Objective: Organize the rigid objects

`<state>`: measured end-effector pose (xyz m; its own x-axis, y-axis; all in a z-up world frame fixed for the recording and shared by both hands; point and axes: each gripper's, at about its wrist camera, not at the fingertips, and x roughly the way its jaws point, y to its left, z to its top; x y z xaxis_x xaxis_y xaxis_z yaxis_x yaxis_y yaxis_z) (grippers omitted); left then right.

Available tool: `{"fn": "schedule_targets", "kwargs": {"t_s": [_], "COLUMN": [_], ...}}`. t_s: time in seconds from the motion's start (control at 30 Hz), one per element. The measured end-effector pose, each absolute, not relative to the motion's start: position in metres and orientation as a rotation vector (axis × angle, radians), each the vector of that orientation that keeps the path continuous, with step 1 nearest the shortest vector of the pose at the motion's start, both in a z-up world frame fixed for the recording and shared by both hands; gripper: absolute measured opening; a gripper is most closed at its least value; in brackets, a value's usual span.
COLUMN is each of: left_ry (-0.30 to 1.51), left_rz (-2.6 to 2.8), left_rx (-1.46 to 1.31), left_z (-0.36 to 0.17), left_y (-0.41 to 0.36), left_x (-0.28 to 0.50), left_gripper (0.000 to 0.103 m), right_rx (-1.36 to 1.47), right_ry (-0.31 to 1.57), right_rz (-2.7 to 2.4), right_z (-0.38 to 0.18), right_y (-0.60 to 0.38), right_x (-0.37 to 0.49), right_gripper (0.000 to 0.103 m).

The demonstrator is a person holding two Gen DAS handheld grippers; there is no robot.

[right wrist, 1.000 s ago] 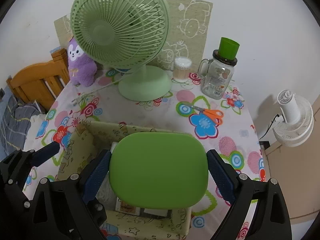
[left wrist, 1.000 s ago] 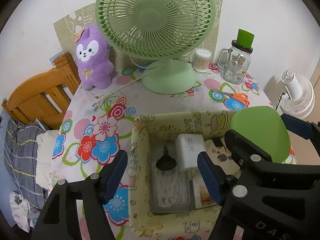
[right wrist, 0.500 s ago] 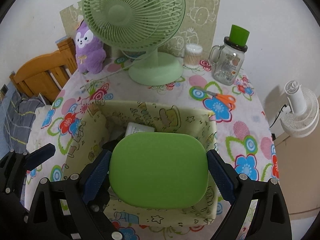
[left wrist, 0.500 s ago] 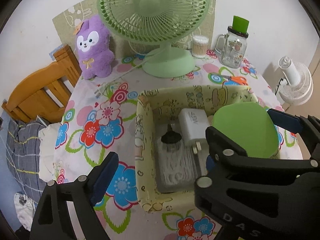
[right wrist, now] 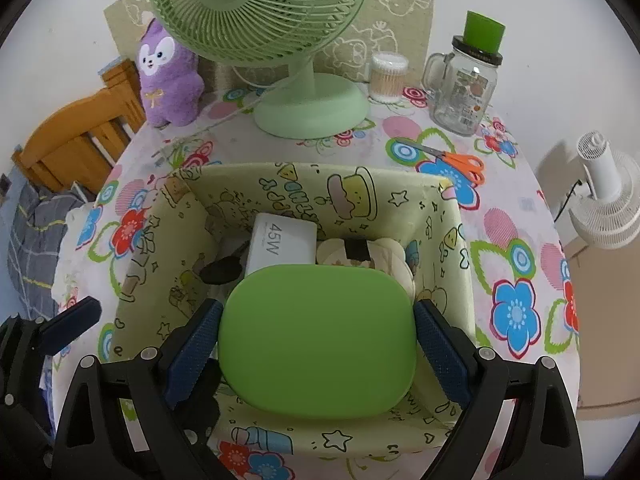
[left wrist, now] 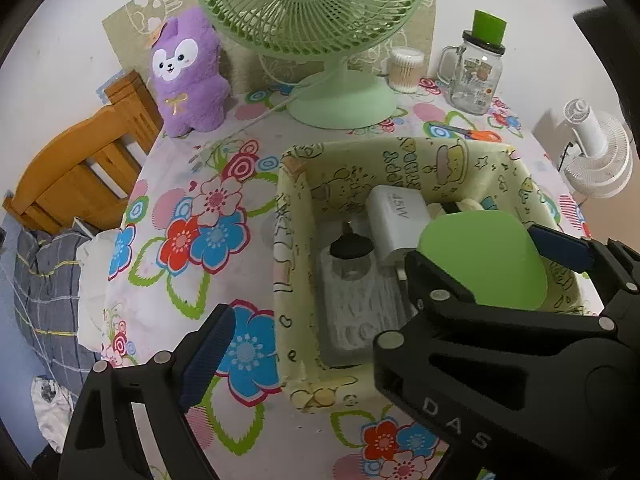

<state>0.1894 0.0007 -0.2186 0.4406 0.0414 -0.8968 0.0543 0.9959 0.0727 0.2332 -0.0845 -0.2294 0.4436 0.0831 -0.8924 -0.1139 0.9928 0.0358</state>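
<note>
the right gripper (right wrist: 316, 344) clamps a flat green rounded lid (right wrist: 316, 344) over the near right of the yellow printed fabric basket (right wrist: 400, 192), ready to lower and release; the left gripper (left wrist: 304, 336) is open and empty.

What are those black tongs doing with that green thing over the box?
A person is tidying things into the yellow cartoon box on the flowery table. The right tongs hold a flat green case by its two sides, just above the box. The left tongs are open and hold nothing, with the box's near-left corner between their fingers. Inside the box there is already a white charger and a small bottle with a black top.
</note>
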Motion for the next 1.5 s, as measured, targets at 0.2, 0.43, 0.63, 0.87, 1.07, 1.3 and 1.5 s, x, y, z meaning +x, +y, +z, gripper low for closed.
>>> {"fn": "schedule_targets", "kwargs": {"t_s": [0.2, 0.43, 0.63, 0.87, 1.07, 1.3, 1.5], "left_ry": [1.139, 1.133, 1.125, 1.113, 1.093, 1.089, 1.062], "left_rz": [0.007, 0.008, -0.017, -0.044, -0.042, -0.045, -0.044], "left_rx": [0.088, 0.079, 0.086, 0.082, 0.089, 0.059, 0.072], "left_z": [-0.225, -0.221, -0.216, -0.208, -0.200, -0.192, -0.177], "left_y": [0.006, 0.007, -0.005, -0.018, -0.024, -0.026, -0.031], "left_x": [0.191, 0.192, 0.190, 0.184, 0.175, 0.160, 0.144], "left_gripper": [0.093, 0.095, 0.095, 0.096, 0.096, 0.096, 0.096], "right_rx": [0.002, -0.013, -0.039, -0.041, -0.024, -0.024, -0.024], "right_ry": [1.155, 1.119, 1.110, 1.089, 1.074, 1.041, 1.011], "right_rz": [0.129, 0.146, 0.115, 0.081, 0.059, 0.056, 0.059], "right_z": [-0.242, -0.233, -0.222, -0.208, -0.196, -0.181, -0.166], "right_y": [-0.084, -0.081, -0.089, -0.107, -0.122, -0.131, -0.138], "right_x": [0.238, 0.236, 0.231, 0.219, 0.206, 0.186, 0.168], "right_gripper": [0.096, 0.097, 0.100, 0.101, 0.102, 0.102, 0.102]}}
